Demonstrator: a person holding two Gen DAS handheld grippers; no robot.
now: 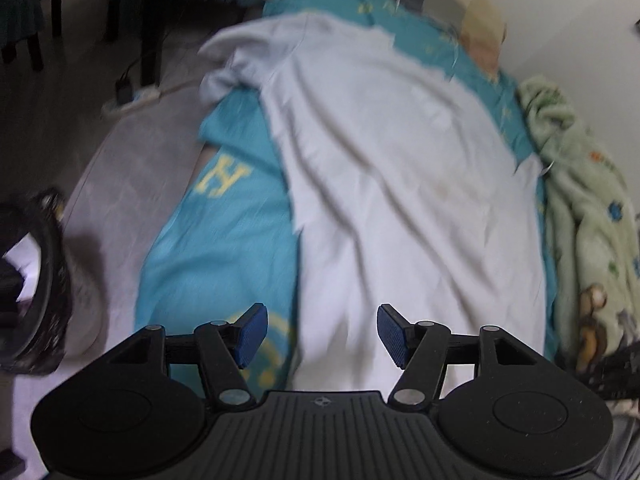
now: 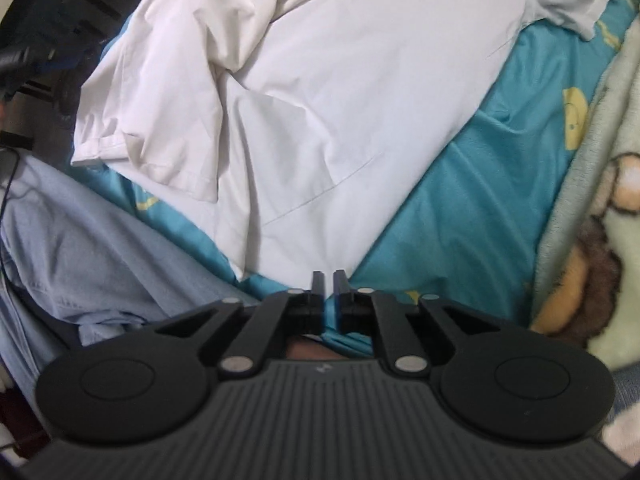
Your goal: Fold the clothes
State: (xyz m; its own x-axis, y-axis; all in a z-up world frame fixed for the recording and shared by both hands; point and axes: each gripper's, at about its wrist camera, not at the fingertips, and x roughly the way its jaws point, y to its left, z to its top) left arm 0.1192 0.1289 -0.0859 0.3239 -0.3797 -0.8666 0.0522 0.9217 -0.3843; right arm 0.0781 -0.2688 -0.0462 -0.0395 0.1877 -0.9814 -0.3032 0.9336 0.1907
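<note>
- Nearest in the left wrist view, the left gripper (image 1: 320, 334) hangs over the near hem of the white shirt (image 1: 392, 168), its 2 blue ribbed pads (image 1: 253, 334) spread wide and nothing between them: released.
- In the right wrist view the right gripper (image 2: 329, 280) sits just short of the shirt's (image 2: 320, 120) pointed near corner; only a thin slit shows between its 2 black fingers and no cloth is pinched there, so it reads as empty and nearly closed.
- The shirt is the landmark: it lies spread on the teal bedsheet (image 1: 224, 240), which shows on both sides of it and carries yellow printed marks.
- Progress looks early. The body of the shirt lies open and flat, and no tidy fold is visible yet.
- One short sleeve (image 2: 148, 120) lies crumpled back over the shirt's body, more a rumple than a fold. Sleeves in, sides over and the final halving all look still to come.
- The cloth looks thin, smooth and woven, with soft diagonal creases and a stitched hem.
- Beside the shirt on one side, a pale blue garment (image 2: 80, 248) lies bunched, seemingly waiting its turn.
- Beyond the shirt's other side lies a fluffy pale green blanket (image 1: 592, 216) with cartoon prints, thick and piled.
- Farthest off, past the shirt's collar end, there are dark furniture legs (image 1: 152, 20) on a grey floor.
</note>
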